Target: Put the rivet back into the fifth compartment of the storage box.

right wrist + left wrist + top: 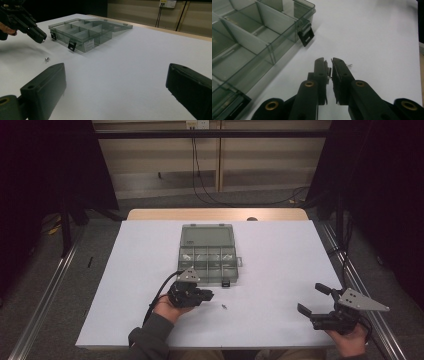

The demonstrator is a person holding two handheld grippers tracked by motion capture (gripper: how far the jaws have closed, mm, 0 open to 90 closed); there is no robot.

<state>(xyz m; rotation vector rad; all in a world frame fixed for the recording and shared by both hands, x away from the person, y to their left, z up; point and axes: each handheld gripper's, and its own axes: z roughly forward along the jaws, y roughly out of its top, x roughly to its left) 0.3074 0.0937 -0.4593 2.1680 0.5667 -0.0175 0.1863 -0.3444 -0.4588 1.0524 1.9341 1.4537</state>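
Observation:
My left gripper [210,295] hovers just off the white table, near the front edge of the compartment box [181,254]. In the left gripper view its jaws [328,62] are shut on a small silvery screw [327,72]. A second small screw [224,306] lies loose on the table just right of that gripper; it also shows as a loose screw [349,65] past the jaw tips. The box is clear grey plastic with its lid folded open at the back. My right gripper [310,298] rests at the front right, open, with nothing between its jaws [116,75].
The box's black latches [306,36] hang open on its front wall. The loose screw [46,59] lies between the two grippers, with the left gripper [41,38] above it. The white table surface [280,260] ends at a wooden strip at the back.

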